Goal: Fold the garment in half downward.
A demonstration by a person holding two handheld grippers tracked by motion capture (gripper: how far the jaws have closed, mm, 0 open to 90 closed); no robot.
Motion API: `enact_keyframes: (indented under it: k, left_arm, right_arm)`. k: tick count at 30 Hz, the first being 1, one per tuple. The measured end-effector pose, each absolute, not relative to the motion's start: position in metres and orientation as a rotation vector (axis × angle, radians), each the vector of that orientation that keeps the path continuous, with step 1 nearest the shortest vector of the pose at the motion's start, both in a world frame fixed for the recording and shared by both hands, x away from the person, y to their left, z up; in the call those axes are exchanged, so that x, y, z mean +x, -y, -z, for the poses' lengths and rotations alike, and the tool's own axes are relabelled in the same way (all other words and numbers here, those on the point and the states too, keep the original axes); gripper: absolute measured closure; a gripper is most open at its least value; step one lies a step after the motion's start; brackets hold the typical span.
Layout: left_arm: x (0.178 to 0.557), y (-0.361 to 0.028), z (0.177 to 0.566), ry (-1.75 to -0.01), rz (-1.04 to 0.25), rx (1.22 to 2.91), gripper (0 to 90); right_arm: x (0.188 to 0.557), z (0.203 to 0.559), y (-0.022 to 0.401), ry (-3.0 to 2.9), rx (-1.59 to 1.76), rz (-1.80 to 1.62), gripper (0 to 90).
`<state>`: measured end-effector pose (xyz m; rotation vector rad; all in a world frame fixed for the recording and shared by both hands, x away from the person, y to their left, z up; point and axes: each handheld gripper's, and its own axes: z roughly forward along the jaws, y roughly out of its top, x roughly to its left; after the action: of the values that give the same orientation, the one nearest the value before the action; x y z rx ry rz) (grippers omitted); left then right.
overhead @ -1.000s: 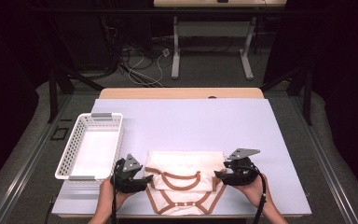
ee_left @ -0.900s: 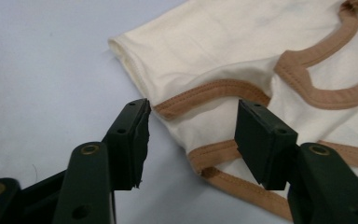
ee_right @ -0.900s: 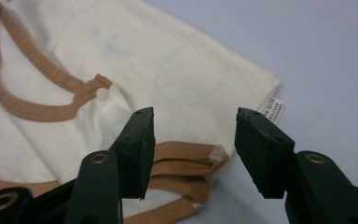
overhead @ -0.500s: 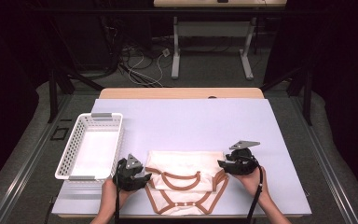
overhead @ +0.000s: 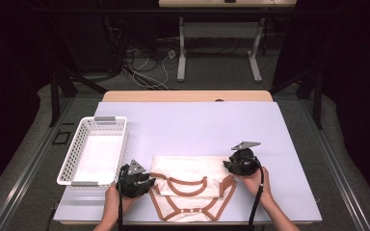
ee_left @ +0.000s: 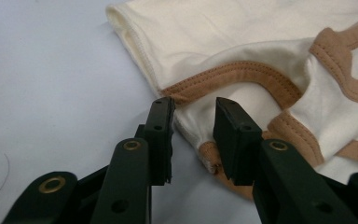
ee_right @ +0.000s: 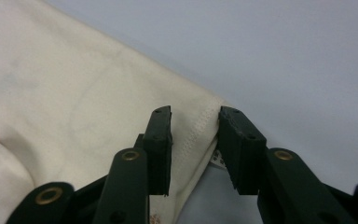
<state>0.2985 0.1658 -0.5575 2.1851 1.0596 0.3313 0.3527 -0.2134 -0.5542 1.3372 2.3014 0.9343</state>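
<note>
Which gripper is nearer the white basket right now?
Left. The left gripper sits just off the white basket's near right corner; the right gripper is across the cream bodysuit, far from it.

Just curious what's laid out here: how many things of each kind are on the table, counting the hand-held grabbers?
Cream baby bodysuit with brown trim: 1
White basket: 1
Black grippers: 2, left gripper and right gripper
Total: 4
</note>
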Motion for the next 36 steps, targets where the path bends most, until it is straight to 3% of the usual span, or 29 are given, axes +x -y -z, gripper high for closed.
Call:
enact_keyframes:
  k: [6, 10, 14, 36]
  left_arm:
    - [0.296, -0.164, 0.556, -1.038, -0.317, 2.211, 79.4]
    - [0.293, -0.161, 0.558, -1.024, -0.362, 2.193, 85.8]
    - [0.291, -0.155, 0.559, -0.988, -0.445, 2.219, 86.9]
    - [0.332, -0.141, 0.561, -0.979, -0.411, 2.18, 86.7]
  right_arm:
    - [0.349, 0.555, 0.21, -2.305, 1.317, -0.952, 83.7]
    - [0.347, 0.556, 0.208, -2.29, 1.3, -0.968, 87.0]
    - [0.345, 0.557, 0.205, -2.257, 1.243, -0.941, 87.6]
    - [0.377, 0.557, 0.213, -2.13, 1.295, -0.91, 87.8]
